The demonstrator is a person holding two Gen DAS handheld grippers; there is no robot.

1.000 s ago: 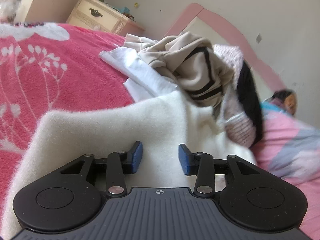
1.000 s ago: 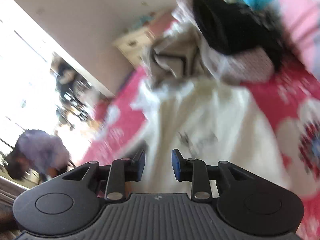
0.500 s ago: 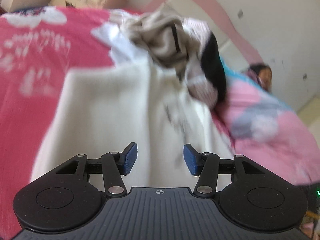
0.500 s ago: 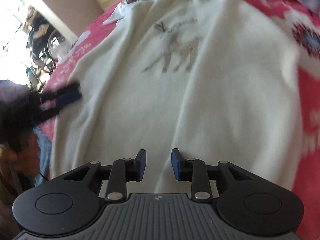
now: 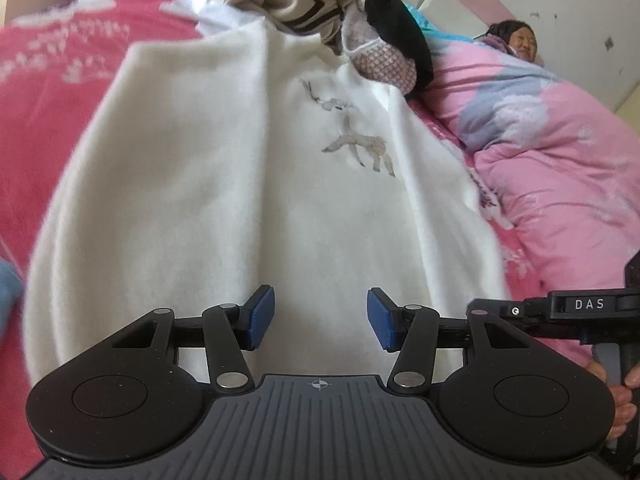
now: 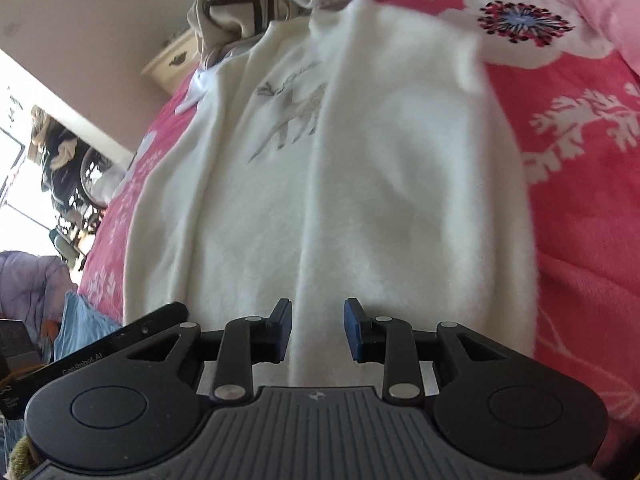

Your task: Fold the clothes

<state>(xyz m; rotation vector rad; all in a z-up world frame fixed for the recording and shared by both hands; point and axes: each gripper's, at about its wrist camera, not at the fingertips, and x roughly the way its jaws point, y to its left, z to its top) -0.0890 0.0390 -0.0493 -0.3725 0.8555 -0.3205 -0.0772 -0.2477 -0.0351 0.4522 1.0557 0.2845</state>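
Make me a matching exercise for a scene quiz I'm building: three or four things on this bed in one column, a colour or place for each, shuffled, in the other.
Things:
1. sweater
2. blanket
3. quilt
4. clothes pile

Descriptions:
A. pale pink with grey-blue patches
B. heaped at the sweater's far end
C. cream, with a deer design
D. deep pink with white flowers

Pairs: 1-C, 2-D, 3-A, 4-B

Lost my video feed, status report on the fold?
Left gripper open, right gripper open, both empty. White sweater flat, unfolded. Clothes pile overlaps its far edge.
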